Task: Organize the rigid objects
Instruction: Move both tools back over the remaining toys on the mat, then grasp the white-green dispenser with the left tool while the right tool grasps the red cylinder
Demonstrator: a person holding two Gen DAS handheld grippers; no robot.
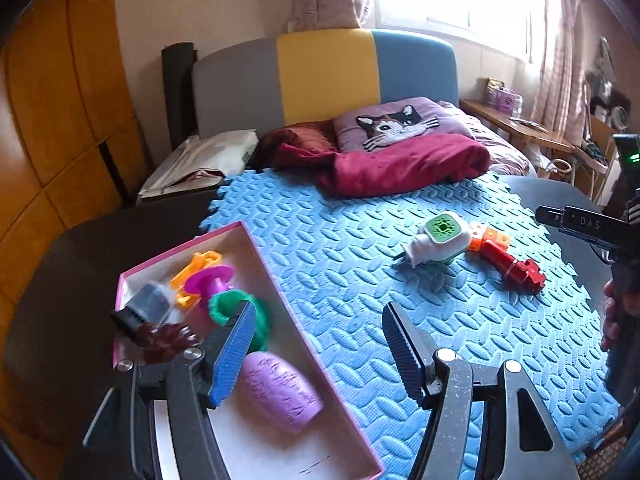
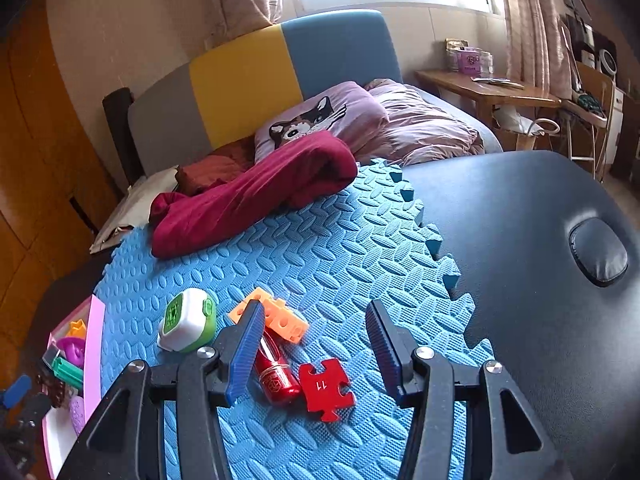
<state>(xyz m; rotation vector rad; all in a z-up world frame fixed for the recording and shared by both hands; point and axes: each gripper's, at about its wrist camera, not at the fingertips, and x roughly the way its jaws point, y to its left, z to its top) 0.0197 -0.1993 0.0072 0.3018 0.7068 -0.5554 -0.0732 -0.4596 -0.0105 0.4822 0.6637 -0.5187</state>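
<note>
In the left wrist view, one pink box (image 1: pixel 256 248) is sitting on the blue mat (image 1: pixel 340 256), holding about six toys; the left gripper (image 1: pixel 316 344) is hanging released, empty. In the right wrist view, four toys are lying on the mat: one white-green gadget (image 2: pixel 186 320), one orange block (image 2: pixel 280 316), one red cylinder (image 2: pixel 278 376), one red puzzle piece (image 2: pixel 326 390); the right gripper (image 2: pixel 316 344) is hovering half-spread, gripping nothing.
</note>
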